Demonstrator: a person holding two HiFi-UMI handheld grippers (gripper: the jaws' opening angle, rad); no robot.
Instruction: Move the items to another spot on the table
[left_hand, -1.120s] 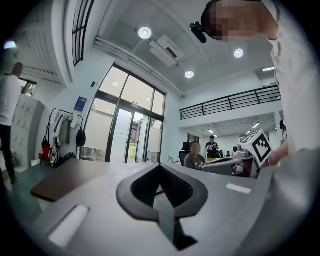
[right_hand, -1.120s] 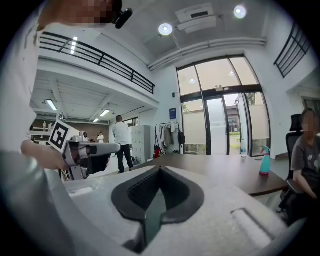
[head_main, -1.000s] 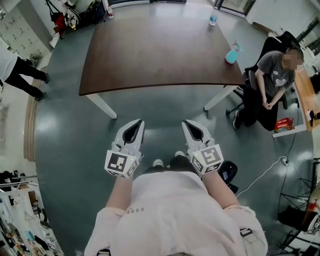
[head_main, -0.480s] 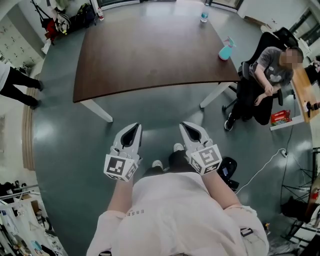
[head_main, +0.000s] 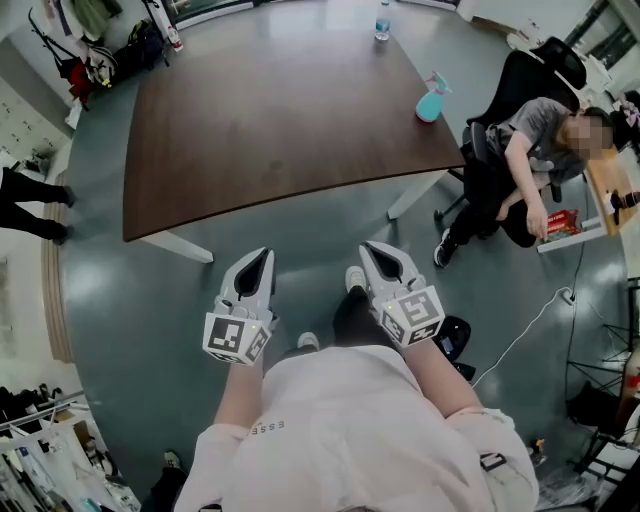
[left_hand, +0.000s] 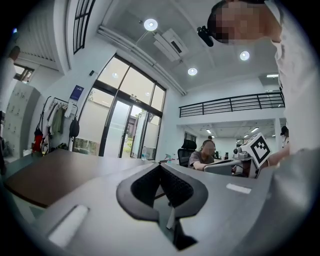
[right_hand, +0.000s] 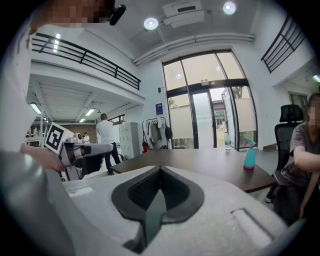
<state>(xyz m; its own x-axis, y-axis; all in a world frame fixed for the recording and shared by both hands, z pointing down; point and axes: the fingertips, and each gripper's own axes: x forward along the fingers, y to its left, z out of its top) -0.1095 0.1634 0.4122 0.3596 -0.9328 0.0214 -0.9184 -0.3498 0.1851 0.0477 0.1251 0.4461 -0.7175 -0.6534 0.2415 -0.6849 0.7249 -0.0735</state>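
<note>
- At seven o'clock in the head view, left gripper closed tip to tip on nothing; at five o'clock, right gripper likewise shut and empty
- Held low and side by side before the body, forearms bent at the elbows, marker cubes nearest the chest; left pointing about level, right tipped slightly down, both aimed toward twelve o'clock at the table
- Well apart from both grippers: spray bottle upright close to the table's edge at two o'clock, water bottle at the far edge near one o'clock
- Likely trouble: arriving with jaws shut and knocking the spray bottle over or off that nearby edge; worth opening before the reach
- Also possible: brushing the seated person just beside that corner at three o'clock while leaning in for the spray bottle
</note>
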